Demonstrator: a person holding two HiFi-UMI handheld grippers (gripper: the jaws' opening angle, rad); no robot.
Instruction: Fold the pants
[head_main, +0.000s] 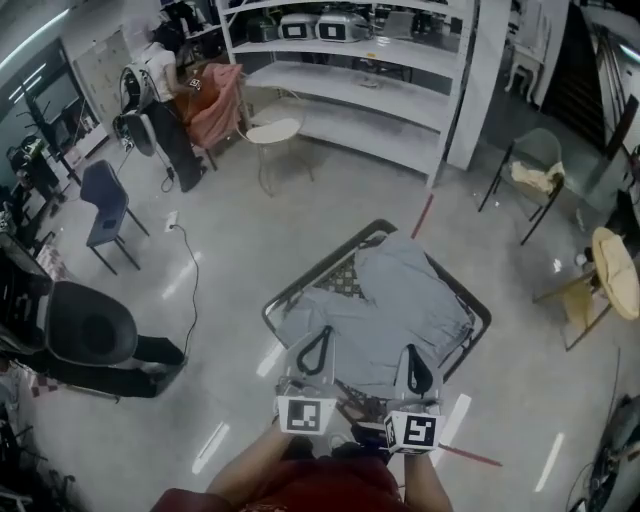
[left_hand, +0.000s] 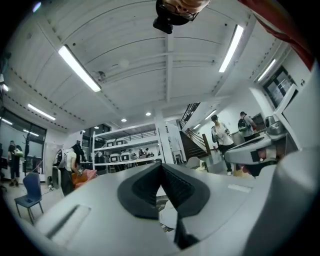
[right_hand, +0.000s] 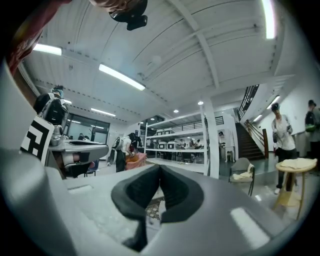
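Note:
Light blue-grey pants (head_main: 385, 300) lie spread over a small dark-framed table (head_main: 338, 252) with a patterned top, in the middle of the head view. My left gripper (head_main: 318, 335) hovers over the near left part of the pants, jaws shut with nothing between them. My right gripper (head_main: 418, 352) is beside it over the near right part, also shut and empty. In the left gripper view the left gripper (left_hand: 161, 167) points level at the room, jaw tips touching. The right gripper (right_hand: 159, 170) in its own view looks the same. A bit of pale cloth (left_hand: 167, 217) shows below the left jaws.
White shelving (head_main: 350, 60) runs along the back wall, with a person (head_main: 165, 95) and a pink-draped chair beside it. A black office chair (head_main: 90, 325) and a blue chair (head_main: 105, 205) stand at left. At right are a grey chair (head_main: 535, 165) and a round wooden stool (head_main: 615, 270).

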